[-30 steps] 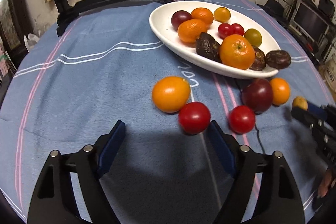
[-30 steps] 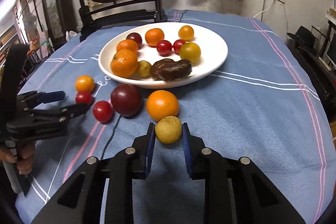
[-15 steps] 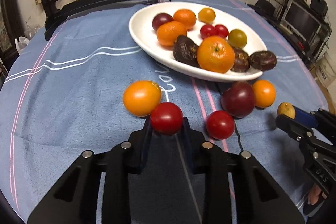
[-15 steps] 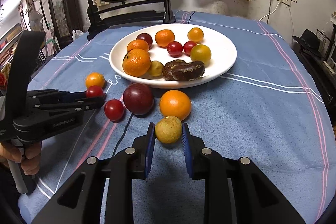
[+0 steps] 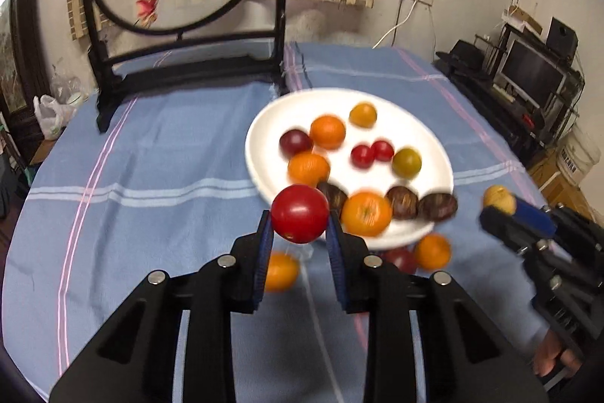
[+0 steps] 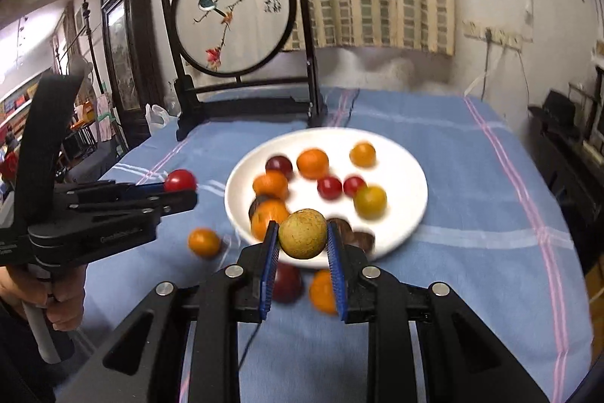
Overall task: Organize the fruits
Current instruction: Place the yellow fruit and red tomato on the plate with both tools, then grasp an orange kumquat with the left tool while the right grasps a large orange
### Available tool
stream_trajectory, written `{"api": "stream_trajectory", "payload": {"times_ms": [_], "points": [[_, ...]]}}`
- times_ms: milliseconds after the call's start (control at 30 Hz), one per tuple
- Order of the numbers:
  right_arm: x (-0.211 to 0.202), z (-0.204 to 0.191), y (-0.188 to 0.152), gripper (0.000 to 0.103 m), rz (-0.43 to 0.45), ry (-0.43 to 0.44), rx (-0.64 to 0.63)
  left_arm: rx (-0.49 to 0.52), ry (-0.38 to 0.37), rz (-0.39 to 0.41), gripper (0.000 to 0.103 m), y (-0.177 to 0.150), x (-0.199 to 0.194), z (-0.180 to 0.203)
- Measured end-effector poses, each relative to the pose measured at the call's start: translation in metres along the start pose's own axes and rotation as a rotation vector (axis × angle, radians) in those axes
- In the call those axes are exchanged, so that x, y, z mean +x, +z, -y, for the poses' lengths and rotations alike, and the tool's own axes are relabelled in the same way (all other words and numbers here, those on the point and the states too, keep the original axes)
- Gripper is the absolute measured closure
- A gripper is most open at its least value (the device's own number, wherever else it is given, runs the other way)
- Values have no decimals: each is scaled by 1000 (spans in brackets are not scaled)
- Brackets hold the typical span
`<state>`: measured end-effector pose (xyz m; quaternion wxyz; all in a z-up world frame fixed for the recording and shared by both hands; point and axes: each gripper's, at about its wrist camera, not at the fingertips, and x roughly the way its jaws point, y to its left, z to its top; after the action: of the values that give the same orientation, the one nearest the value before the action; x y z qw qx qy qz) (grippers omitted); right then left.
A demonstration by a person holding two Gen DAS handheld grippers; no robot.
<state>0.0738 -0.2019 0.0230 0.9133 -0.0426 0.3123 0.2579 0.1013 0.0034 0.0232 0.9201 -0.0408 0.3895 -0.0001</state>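
My left gripper (image 5: 299,237) is clamped on a red tomato (image 5: 299,213), the blue fingers (image 5: 264,252) pressing it from both sides, and the fruit hangs clear above the blue striped cloth of the surface (image 5: 158,184). My right gripper (image 6: 302,246) is closed the same way on a dull yellow-green fruit (image 6: 302,233), held off the surface in front of the white plate (image 6: 409,172). From the left view the same yellow fruit (image 5: 499,199) shows at the tip of the right gripper (image 5: 502,210), off to the right of the plate (image 5: 434,142). The plate sits mid-surface and carries a good pile: oranges (image 5: 327,131), a dark plum (image 5: 295,142), two small red tomatoes (image 5: 372,153) touching each other, a greenish tomato (image 5: 406,161), a yellow one (image 5: 362,115) and some brown wrinkled fruits (image 5: 438,206) near the front rim (all rather blurred). Loose fruit lies on the cloth just short of the plate: an orange one (image 5: 280,270) under my left fingers, another orange (image 5: 432,251) and a dark red one (image 5: 400,258) beside it. From the right view, my left hand (image 6: 60,297) grips the handle of its gripper (image 6: 177,193), tomato (image 6: 180,180) at its tip. A dark-framed round screen painted with birds (image 6: 236,14) stands at the far end of the surface.
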Motion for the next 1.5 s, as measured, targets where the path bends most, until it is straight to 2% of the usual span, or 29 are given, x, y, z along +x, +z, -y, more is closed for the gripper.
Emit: {"api": "stream_trajectory", "payload": {"times_ms": [100, 167, 400, 467, 500, 533, 567, 600, 700, 867, 1133, 1233, 1500], "points": [[20, -2, 16, 78, 0, -19, -21, -15, -5, -5, 75, 20, 14, 4], [34, 0, 21, 78, -7, -35, -14, -12, 25, -15, 75, 27, 26, 7], [74, 21, 15, 77, -62, -23, 91, -32, 43, -77, 75, 33, 70, 7], [79, 26, 12, 54, -63, -34, 119, -44, 35, -95, 73, 33, 79, 8], [79, 28, 10, 38, -50, -46, 124, -58, 27, -105, 63, 34, 83, 7], [79, 28, 8, 37, -38, -60, 125, -69, 20, -106, 56, 34, 84, 6], [78, 29, 7, 37, -39, -66, 121, -78, 16, -97, 48, 33, 83, 5], [78, 31, 6, 37, -47, -58, 122, -80, 18, -78, 46, 32, 80, 5], [72, 35, 5, 37, -38, -42, 145, -68, 28, -71, 45, 29, 73, 2], [61, 39, 1, 35, -30, -38, 162, -128, 41, -71, 39, 17, 61, -19], [50, 37, -9, 32, -31, -59, 151, -177, 73, -81, 37, -13, 50, -45], [45, 38, -17, 28, -38, -69, 159, -167, 69, -87, 37, -22, 47, -48], [40, 32, -32, 28, -69, -125, 113, -114, 57, -124, 36, -44, 50, -39]]}}
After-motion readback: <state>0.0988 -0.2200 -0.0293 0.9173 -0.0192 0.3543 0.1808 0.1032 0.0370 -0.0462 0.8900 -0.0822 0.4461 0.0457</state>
